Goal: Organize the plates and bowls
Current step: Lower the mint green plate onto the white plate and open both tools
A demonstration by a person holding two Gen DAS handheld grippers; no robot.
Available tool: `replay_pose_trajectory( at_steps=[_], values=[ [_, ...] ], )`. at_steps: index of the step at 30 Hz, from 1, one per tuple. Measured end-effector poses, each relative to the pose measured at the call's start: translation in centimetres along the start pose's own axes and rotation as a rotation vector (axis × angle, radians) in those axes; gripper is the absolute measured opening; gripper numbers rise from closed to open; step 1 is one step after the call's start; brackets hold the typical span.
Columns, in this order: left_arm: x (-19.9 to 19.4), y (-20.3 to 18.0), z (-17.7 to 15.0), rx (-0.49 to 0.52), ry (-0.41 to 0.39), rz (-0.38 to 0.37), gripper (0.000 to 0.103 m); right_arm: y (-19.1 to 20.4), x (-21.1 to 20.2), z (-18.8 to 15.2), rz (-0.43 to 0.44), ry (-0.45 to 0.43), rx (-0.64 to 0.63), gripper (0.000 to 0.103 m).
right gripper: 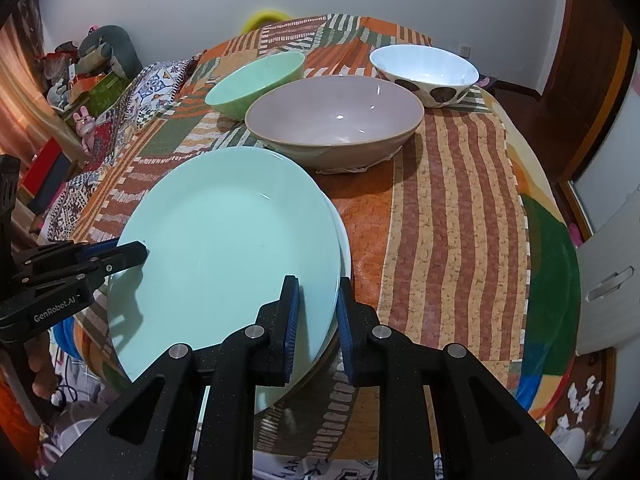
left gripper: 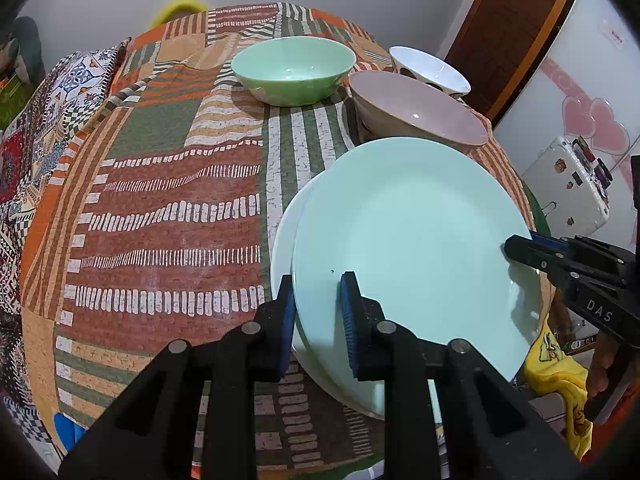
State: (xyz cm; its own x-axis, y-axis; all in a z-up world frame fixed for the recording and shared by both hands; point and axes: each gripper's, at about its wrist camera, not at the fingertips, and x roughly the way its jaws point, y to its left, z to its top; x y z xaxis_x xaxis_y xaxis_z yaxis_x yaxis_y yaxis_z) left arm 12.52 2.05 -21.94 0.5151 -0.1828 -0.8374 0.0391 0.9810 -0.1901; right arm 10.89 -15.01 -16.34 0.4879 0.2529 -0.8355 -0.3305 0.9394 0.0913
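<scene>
Left gripper [left gripper: 318, 322]: clamped on near-left rim of mint-green plate [left gripper: 412, 240], stacked on white plate [left gripper: 282, 248]. Right gripper [right gripper: 318, 326]: clamped on the stack's opposite rim. Beyond, on patterned tablecloth [left gripper: 160, 208]: pink bowl [left gripper: 420, 110] touching the plates' far edge, green bowl [left gripper: 292, 70], spotted white bowl [left gripper: 430, 70].

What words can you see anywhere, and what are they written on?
"DAS": on the right gripper.
"GenRobot.AI": on the left gripper.
Red label on the white fridge: too blurred to read.
Print on the cloth at the table edge: only partly visible, unreadable.
</scene>
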Motion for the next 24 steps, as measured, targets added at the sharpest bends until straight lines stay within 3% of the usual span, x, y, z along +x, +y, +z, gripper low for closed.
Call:
replay_pose_trajectory(
  at_steps=[24],
  values=[
    [-0.20,-0.23,-0.20,-0.009,0.007,0.023,0.022,0.85,0.56,0.59,-0.051,0.015,-0.045,0.021]
  ],
)
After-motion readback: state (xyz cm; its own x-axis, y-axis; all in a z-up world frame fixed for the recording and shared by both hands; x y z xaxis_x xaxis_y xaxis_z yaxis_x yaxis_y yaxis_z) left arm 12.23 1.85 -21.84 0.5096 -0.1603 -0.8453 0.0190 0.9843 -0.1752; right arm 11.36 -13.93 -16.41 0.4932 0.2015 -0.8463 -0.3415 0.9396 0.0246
